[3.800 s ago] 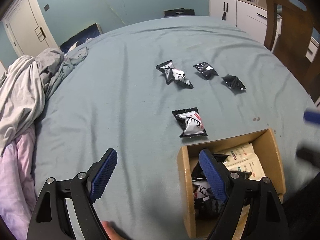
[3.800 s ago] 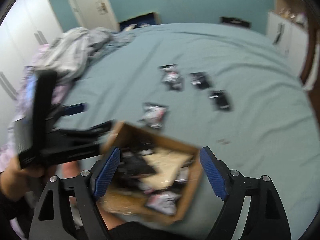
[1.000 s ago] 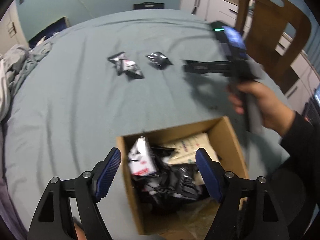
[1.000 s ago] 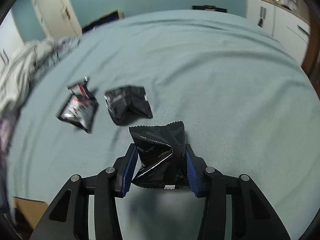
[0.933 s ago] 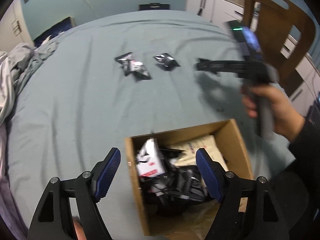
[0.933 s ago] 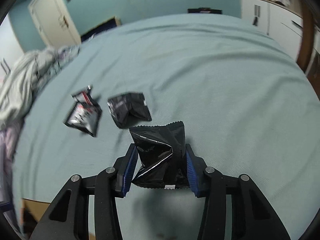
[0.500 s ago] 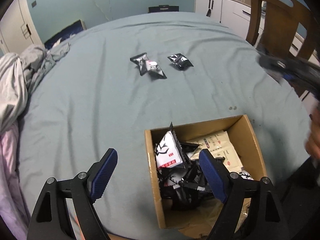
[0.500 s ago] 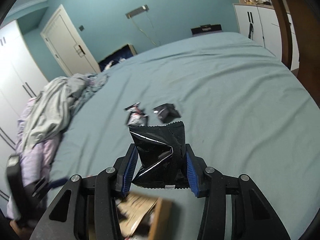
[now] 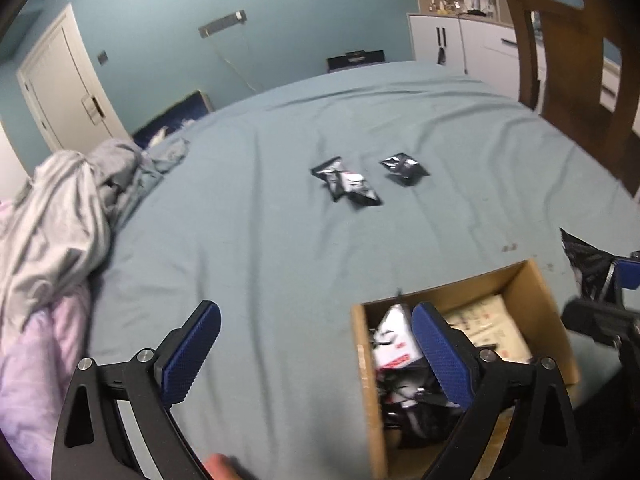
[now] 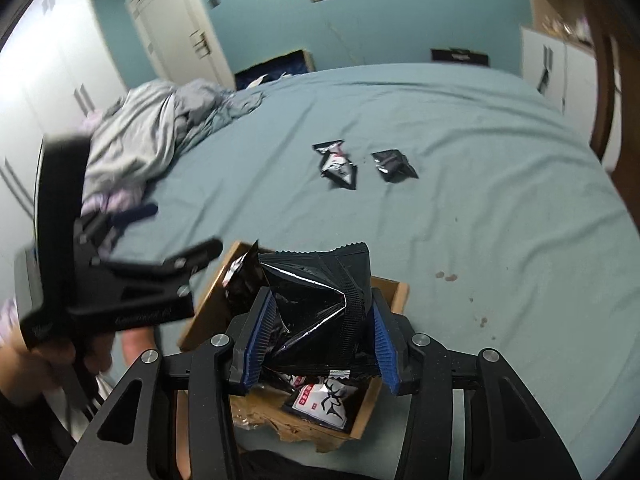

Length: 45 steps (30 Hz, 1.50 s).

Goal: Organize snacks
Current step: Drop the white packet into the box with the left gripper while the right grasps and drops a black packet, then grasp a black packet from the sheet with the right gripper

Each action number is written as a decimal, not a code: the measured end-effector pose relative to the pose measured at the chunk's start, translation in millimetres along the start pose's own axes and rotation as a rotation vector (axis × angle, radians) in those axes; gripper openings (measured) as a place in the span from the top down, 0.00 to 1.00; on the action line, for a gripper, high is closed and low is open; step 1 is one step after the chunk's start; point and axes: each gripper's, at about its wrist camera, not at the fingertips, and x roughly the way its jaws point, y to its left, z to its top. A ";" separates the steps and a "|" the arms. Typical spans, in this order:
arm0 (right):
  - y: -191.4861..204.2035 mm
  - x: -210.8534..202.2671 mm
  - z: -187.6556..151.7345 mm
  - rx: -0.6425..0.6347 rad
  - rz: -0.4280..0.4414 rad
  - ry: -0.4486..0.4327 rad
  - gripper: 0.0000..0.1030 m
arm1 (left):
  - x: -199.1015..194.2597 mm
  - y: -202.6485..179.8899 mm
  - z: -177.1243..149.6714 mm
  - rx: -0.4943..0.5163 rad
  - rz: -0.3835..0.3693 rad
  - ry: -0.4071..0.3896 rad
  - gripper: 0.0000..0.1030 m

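My right gripper (image 10: 320,332) is shut on a black snack packet (image 10: 320,300) and holds it above the open cardboard box (image 10: 208,300). The box (image 9: 532,284) holds several black and white snack packets (image 9: 394,340). The held packet also shows at the right edge of the left wrist view (image 9: 588,264). My left gripper (image 9: 316,344) is open and empty, over the box's left wall. A black-and-white packet (image 9: 348,182) and a black packet (image 9: 404,168) lie on the blue-grey cloth further out. They also show in the right wrist view, the black-and-white packet (image 10: 338,164) left of the black packet (image 10: 394,166).
A heap of grey and pink clothes (image 9: 60,208) lies on the left side of the cloth. A brown wooden chair (image 9: 568,76) stands at the right edge. White cabinets (image 9: 460,44) and a white door (image 9: 60,96) are beyond.
My right gripper lifted the black packet off the cloth and carried it back over the box. My left gripper shifted left, so the box now sits under its right finger.
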 end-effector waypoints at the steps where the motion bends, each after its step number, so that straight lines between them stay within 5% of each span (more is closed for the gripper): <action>1: 4.2 -0.6 -0.8 -0.020 0.003 0.007 0.55 | -0.7 1.8 0.1 -0.004 0.014 -0.002 0.05; 11: 23.2 22.5 10.7 -0.031 -0.045 0.128 0.52 | 1.2 24.8 0.3 -0.124 -0.016 0.017 0.05; 17: 11.6 9.0 20.5 0.009 -0.036 0.085 0.33 | -5.6 20.2 1.2 -0.108 -0.008 -0.029 0.05; 29: -28.5 -5.7 46.0 -0.065 -0.377 0.017 0.31 | -8.8 10.0 3.0 -0.074 -0.032 -0.010 0.04; 45: -82.4 65.8 94.8 0.184 -0.294 0.063 0.31 | 11.3 15.9 11.2 -0.137 -0.074 0.076 0.04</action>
